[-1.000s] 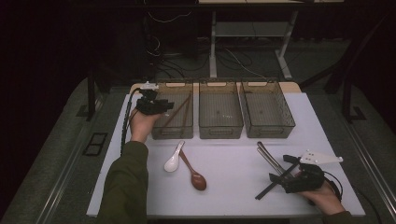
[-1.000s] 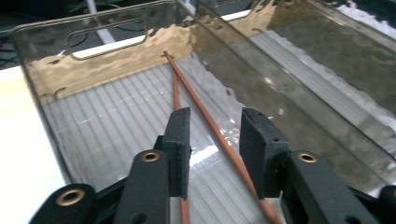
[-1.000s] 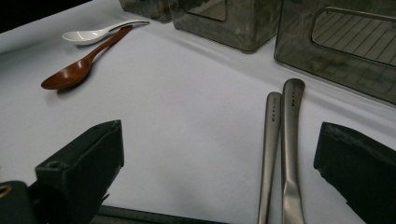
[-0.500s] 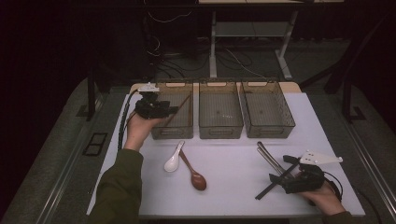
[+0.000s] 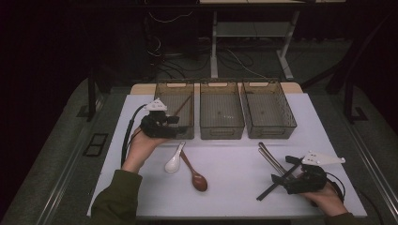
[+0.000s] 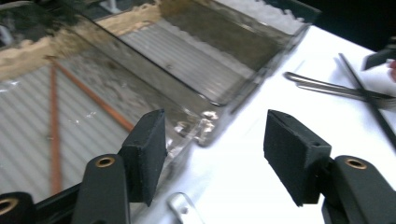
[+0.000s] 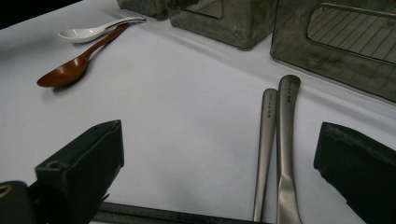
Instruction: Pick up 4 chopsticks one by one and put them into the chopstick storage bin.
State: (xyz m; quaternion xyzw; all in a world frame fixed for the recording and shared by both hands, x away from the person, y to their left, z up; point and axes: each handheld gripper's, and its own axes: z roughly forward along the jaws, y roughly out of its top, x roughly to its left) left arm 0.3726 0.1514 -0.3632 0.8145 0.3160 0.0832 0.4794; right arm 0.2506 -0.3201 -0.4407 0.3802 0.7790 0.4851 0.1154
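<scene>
My left gripper (image 5: 174,127) is at the near left corner of the left bin (image 5: 174,85), pointing at it. Its jaws have just been opening and stand open with nothing between them (image 6: 215,158). Two thin orange chopsticks (image 6: 93,98) lie in that bin, seen as one slanted stick (image 5: 182,105) from above. A white spoon (image 5: 173,162) and a brown wooden spoon (image 5: 197,178) lie just in front of the bin. My right gripper (image 5: 284,171) rests open at the near right. Two metal utensil handles (image 7: 276,140) lie on the table between its jaws (image 7: 219,144), untouched, and a black chopstick (image 5: 274,183) crosses beneath it.
Three clear brown bins stand in a row at the back of the white table (image 5: 234,164); the middle bin (image 5: 221,136) and the right bin (image 5: 270,135) look bare. Dark floor, cables and a table frame lie beyond the far edge.
My left gripper has drawn back from over the left bin to its near left corner. The chopstick stays in the bin. The right hand has not moved.
</scene>
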